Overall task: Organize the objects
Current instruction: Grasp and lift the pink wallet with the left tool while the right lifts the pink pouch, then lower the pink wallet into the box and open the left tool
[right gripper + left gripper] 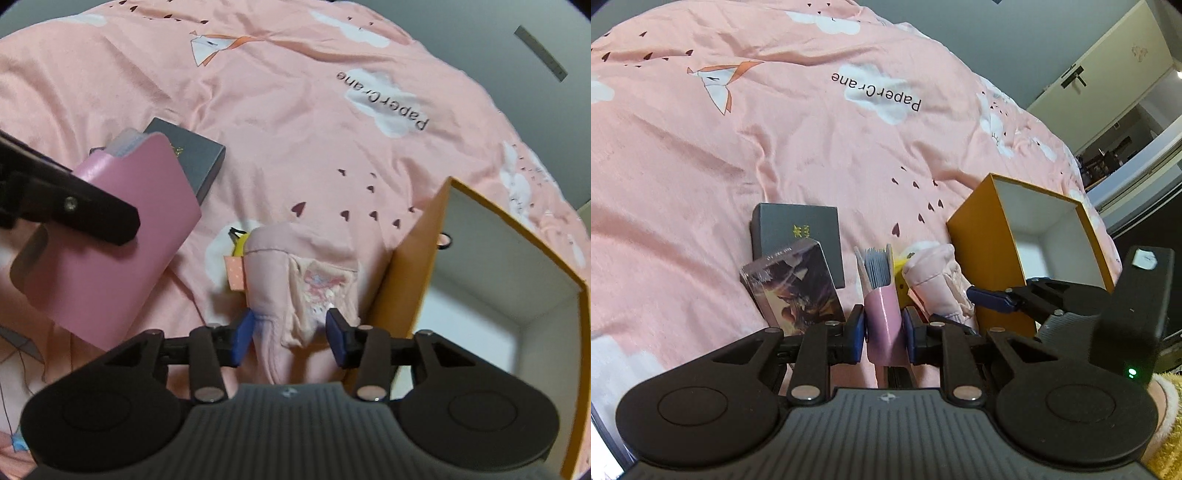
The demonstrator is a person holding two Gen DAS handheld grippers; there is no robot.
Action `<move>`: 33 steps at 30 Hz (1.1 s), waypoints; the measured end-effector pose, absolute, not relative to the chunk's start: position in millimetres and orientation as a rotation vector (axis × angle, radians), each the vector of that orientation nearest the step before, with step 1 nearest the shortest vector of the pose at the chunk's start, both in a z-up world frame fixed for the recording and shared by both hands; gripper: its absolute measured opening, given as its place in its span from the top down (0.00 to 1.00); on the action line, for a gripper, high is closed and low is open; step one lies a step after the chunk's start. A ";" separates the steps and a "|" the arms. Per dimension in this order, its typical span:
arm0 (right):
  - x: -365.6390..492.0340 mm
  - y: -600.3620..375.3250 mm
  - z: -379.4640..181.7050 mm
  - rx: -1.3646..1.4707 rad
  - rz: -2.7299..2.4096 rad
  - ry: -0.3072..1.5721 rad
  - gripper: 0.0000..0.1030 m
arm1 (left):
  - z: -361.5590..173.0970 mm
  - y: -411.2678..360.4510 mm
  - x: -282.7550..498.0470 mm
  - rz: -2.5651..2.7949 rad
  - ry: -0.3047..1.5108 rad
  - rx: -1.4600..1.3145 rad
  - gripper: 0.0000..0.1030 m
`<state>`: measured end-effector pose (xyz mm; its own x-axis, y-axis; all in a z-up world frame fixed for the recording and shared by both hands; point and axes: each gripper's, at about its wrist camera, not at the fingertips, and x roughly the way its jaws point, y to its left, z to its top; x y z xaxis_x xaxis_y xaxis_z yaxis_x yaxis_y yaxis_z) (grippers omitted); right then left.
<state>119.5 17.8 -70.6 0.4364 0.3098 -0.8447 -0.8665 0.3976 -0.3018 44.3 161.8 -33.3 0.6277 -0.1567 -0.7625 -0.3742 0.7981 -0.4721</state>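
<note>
The bed (775, 140) under its pink printed cover carries everything; it is soft and gives under a load, so anything you set down on edge will likely tip.

The orange box (982, 258) stands open at about two o'clock from your left tongs, its white inside bare as far as you can see. Judged from the stiff card walls, it is light and will slide if you knock it, so lower things in from above.

The pink card holder (884, 325) is clamped upright in your left tongs (884, 332), lifted clear of the bed, with a stack of cards showing at its mouth. Its skin looks smooth and may be slippery; keep the pads low on the flat faces and the mouth up, or the cards may spill.

The pink cloth bundle (273, 280) lies on the bed just beside the orange box wall, at twelve o'clock from your right tongs (290, 338). Those jaws stand apart, one to each side of its near end, not pressing. It is soft and floppy: take it at the thick rolled middle.

The grey box (798, 232) and the foil-wrapped card pack (798, 291) sit at eleven o'clock, touching, both rigid; the wrap will be slick
</note>
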 end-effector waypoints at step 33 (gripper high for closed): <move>159.0 -191.7 112.9 -0.261 0.629 0.696 0.85 | 48.0 27.1 148.7 -0.291 0.743 -0.583 0.77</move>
